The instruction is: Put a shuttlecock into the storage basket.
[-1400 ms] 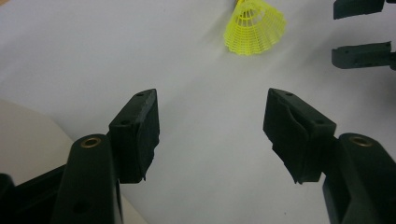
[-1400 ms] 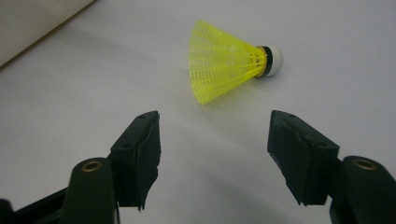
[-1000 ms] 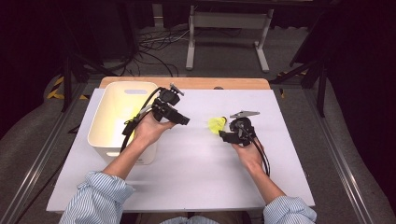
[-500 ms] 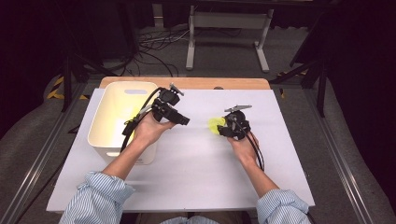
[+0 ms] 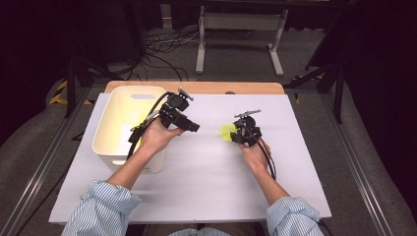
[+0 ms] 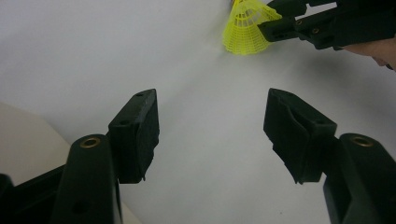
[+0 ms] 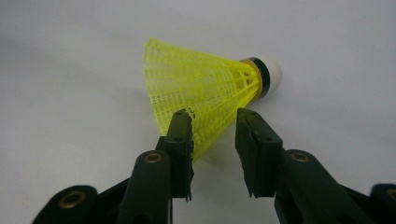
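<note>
While closing: right gripper astride shuttlecock

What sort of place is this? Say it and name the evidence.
Probably a lab recording station, not a home: a white-covered table ringed by black curtains, loose cables on the grey floor, and a person working hand-held grippers over a yellow shuttlecock beside a white bin.

The shuttlecock is apparently cut off by the top edge.

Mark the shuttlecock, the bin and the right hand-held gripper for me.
shuttlecock (image 7: 201, 88): right gripper view, on the yellow skirt.
bin (image 5: 110, 129): high view, on the left wall.
right hand-held gripper (image 7: 214, 128): right gripper view, midway between the fingertips.
</note>
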### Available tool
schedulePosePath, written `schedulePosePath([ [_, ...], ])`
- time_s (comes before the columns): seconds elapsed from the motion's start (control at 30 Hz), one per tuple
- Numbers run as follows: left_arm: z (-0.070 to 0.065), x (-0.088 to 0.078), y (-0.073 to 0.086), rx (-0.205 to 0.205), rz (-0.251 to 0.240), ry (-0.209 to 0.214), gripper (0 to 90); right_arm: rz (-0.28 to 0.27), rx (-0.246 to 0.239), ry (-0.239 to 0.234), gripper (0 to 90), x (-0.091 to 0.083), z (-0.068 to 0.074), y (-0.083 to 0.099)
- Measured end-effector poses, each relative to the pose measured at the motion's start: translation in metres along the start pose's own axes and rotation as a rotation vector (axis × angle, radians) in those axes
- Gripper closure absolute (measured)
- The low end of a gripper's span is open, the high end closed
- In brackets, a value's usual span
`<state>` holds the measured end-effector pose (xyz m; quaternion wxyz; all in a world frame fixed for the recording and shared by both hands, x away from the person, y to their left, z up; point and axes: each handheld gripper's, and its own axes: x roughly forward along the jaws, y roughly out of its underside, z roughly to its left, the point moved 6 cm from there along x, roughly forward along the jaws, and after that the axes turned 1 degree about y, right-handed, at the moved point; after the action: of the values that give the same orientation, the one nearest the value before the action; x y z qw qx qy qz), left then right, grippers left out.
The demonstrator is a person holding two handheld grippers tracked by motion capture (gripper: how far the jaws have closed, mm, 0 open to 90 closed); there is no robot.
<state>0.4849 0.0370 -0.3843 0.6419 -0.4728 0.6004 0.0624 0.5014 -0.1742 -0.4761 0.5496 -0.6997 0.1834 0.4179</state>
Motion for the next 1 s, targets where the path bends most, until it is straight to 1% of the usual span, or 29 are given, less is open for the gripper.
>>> schedulePosePath([
  [0.17, 0.000, -0.001, 0.000, -0.002, 0.002, 0.003, 37.6, 0.017, 0.027, 0.004, 73.6, 0.002, -0.002, 0.003],
  [0.4, 0.000, -0.001, 0.000, 0.000, 0.000, -0.001, 36.9, 0.024, 0.085, 0.006, 81.1, 0.001, -0.009, 0.004],
  [0.5, 0.000, -0.001, 0.000, -0.002, -0.001, -0.001, 36.7, 0.021, 0.116, -0.004, 84.8, -0.001, -0.012, 0.005],
  [0.57, 0.000, -0.002, 0.000, 0.001, 0.000, -0.005, 36.6, 0.017, 0.117, 0.001, 86.5, -0.001, -0.013, 0.006],
  [0.73, -0.001, -0.004, 0.001, 0.006, -0.001, -0.015, 36.5, 0.014, 0.120, -0.008, 88.8, -0.005, -0.014, 0.007],
  [1.0, -0.004, -0.005, 0.002, 0.016, -0.001, -0.016, 36.6, 0.006, 0.097, -0.024, 89.4, -0.018, -0.014, 0.011],
])
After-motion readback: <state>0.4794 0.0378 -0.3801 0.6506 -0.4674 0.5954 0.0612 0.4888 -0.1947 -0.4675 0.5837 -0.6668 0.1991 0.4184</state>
